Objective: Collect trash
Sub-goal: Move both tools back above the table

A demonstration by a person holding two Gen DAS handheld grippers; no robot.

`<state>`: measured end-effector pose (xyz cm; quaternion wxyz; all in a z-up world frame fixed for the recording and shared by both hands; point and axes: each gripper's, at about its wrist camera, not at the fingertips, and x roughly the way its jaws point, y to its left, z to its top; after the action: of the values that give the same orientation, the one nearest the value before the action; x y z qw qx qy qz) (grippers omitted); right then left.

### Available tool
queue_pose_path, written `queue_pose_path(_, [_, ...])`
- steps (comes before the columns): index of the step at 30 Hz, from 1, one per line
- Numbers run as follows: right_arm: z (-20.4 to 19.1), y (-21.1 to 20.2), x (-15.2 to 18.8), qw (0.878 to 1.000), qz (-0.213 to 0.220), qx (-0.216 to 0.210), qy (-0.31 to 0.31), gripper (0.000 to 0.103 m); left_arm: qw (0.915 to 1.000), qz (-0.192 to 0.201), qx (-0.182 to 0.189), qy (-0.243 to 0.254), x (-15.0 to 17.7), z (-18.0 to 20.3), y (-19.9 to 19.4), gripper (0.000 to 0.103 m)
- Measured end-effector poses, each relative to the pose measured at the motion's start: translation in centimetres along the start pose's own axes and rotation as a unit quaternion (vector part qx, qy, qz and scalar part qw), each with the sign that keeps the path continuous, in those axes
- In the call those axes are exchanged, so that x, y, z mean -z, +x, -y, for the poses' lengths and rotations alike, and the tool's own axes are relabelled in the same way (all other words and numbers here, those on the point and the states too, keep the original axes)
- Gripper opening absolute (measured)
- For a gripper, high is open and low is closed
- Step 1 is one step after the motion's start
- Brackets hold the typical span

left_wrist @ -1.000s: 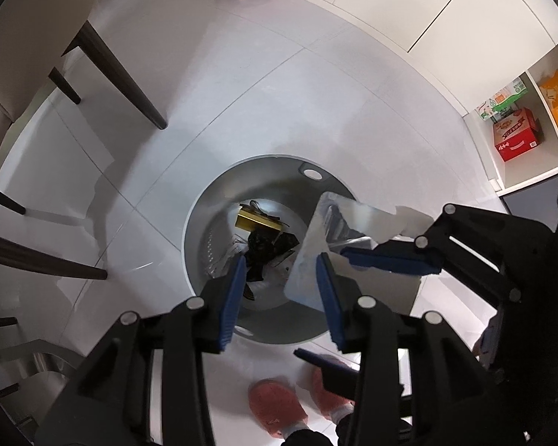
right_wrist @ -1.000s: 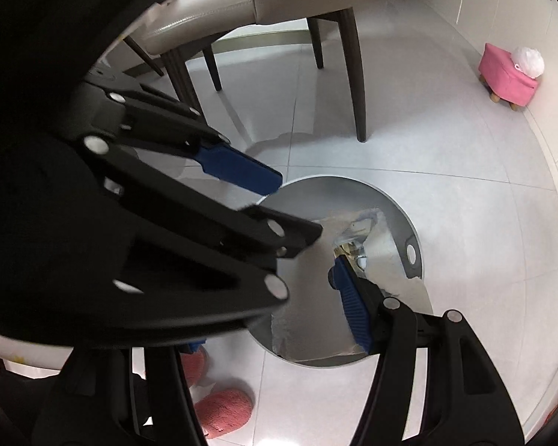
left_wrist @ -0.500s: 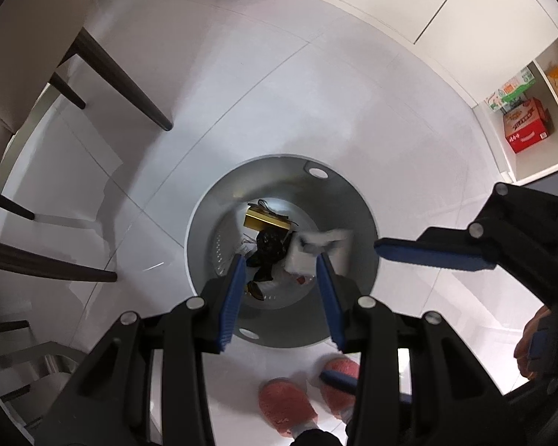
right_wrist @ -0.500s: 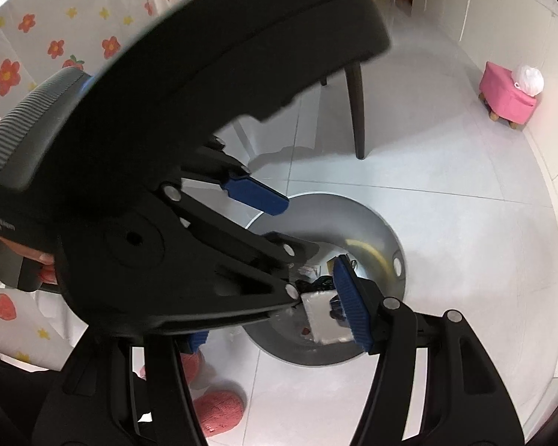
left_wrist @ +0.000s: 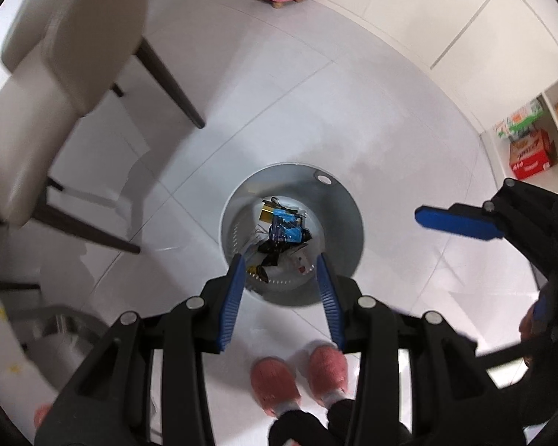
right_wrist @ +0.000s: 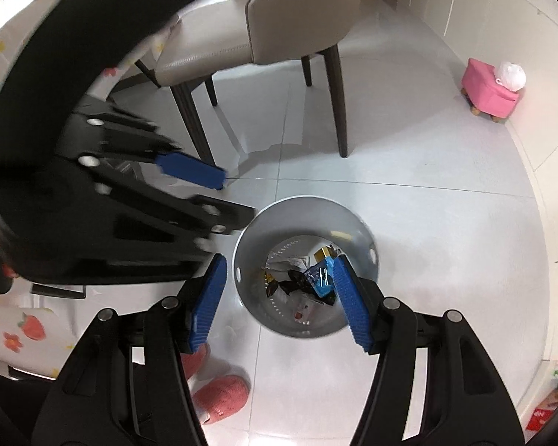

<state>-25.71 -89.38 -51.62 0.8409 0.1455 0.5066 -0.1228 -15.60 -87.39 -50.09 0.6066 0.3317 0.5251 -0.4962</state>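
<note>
Directly above the grey bin [left_wrist: 293, 236], both pairs of tongs: left tongs [left_wrist: 281, 271] spread apart and empty, right tongs [right_wrist: 279, 278] likewise spread wide, nothing between the blue pads. Down at the bottom of the bin, the collected trash: a blue foil wrapper [left_wrist: 285, 228] lying uppermost, a gold packet [left_wrist: 266, 212] just behind it toward the far wall, black crumpled film [left_wrist: 273, 251] nearer, and a pale plastic scrap [left_wrist: 297, 262] nearest the tongs. Same heap visible from the right wrist, blue wrapper [right_wrist: 320, 277] close against the right pad in the picture, though well below it in depth.

Probably all very light and limp: thin film and foil, likely to crumple and crackle rather than resist, slick on the flat faces. Best taken, if ever lifted again, at a crumpled fold or a bunched edge, where the pads can bite; a pinch on a flat glossy face likely to slide off. No fragility to fear, only drift in air on release, so worth letting go low over the bin mouth.

Beyond the bin, a beige chair [right_wrist: 264, 29] and, farther off, a pink stool [right_wrist: 489, 91]; on the near side of the bin, pink slippers [left_wrist: 297, 379] on the tiled floor [left_wrist: 353, 119].
</note>
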Motion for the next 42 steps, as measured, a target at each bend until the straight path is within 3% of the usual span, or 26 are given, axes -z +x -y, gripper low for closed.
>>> queue_pose_path(9, [-4.5, -9.8, -5.2, 1.0, 0.011, 0.006, -0.011, 0.059, 0.9954, 0.049, -0.028, -0.077, 3.5, -1.2, -13.6, 0.048])
queue_pose_path(13, [-7.0, -13.8, -7.8, 0.999, 0.019, 0.006, -0.035, 0.059, 0.99, 0.072, -0.055, -0.108, 6.1, -1.9, -19.7, 0.048])
queue_pose_path(18, [-12.0, -19.0, -11.4, 0.998, 0.032, -0.007, -0.059, 0.059, 0.9774, 0.104, -0.089, -0.161, 9.7, -3.6, -26.7, 0.05])
queue_pose_path(21, [-15.4, -21.7, -13.1, 0.997, 0.034, -0.026, -0.071, 0.059, 0.9646, 0.127, -0.11, -0.203, 12.3, -5.0, -30.6, 0.057])
queue_pose_path(25, [-20.9, -23.8, -15.2, 0.993, 0.032, -0.06, -0.101, 0.059, 0.9422, 0.159, -0.128, -0.265, 16.9, -7.7, -35.3, 0.059])
queue_pose_path(32, [-33.5, -26.0, -17.5, 0.977, 0.047, -0.105, -0.182, 0.059, 0.8967, 0.203, -0.17, -0.355, 26.0, -14.1, -42.4, 0.069])
queue_pose_path(36, [-41.0, -26.1, -18.4, 0.971, 0.055, -0.119, -0.198, 0.059, 0.878, 0.21, -0.185, -0.389, 32.1, -18.7, -45.1, 0.069])
queue_pose_path(42, [-52.1, -24.3, -20.1, 0.975, 0.041, -0.143, -0.165, 0.06, 0.8525, 0.201, -0.219, -0.43, 41.6, -27.1, -48.7, 0.069])
